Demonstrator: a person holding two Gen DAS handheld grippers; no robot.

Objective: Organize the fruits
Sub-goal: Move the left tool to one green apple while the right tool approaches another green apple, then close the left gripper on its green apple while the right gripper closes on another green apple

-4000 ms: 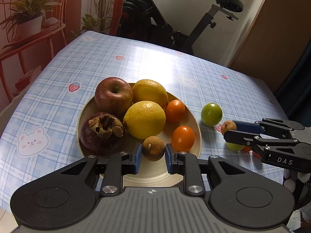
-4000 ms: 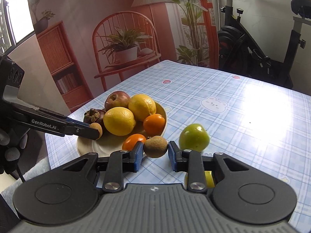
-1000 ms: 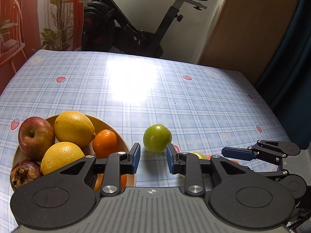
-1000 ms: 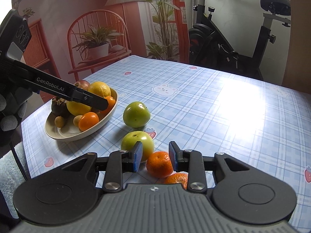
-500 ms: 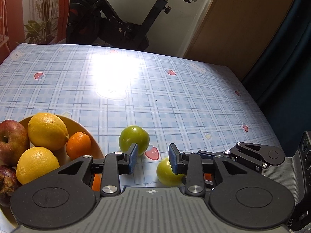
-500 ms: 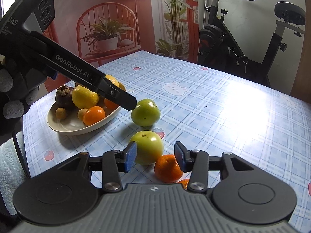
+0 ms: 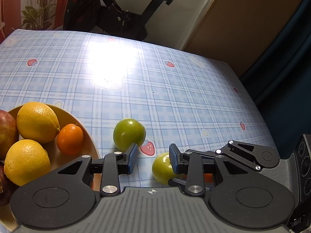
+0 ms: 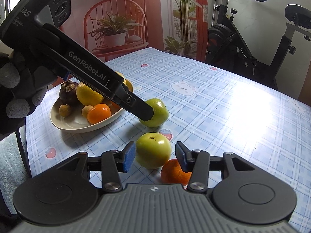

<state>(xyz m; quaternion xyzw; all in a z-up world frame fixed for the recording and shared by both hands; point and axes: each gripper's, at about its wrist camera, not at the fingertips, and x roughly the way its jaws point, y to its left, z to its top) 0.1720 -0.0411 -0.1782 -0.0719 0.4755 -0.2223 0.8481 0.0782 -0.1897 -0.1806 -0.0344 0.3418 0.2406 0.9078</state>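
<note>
Both hand-held grippers are swinging away from the plate [image 8: 64,125] and over to the loose fruit, and their jaws have just been opening with nothing pinched. Now the right hand-held gripper [image 8: 153,156] is standing spread around the near green apple [image 8: 153,149], which is sitting on the tabletop [image 8: 223,112] between the blue pads, not yet touched on either side. An orange [image 8: 174,171] is lying just beside that apple, against the right finger. The left hand-held gripper [image 7: 152,158] is also spread and empty, its tip reaching the far green apple [image 7: 129,134], which is lying ahead of its left finger and just beside the plate; whether it is touching is hard to say from here. To do this well, the right hand is needing to ease forward so the pads are squeezing the apple's widest part, keeping clear of the orange, and the two tools are needing room so they aren't clashing.
</note>
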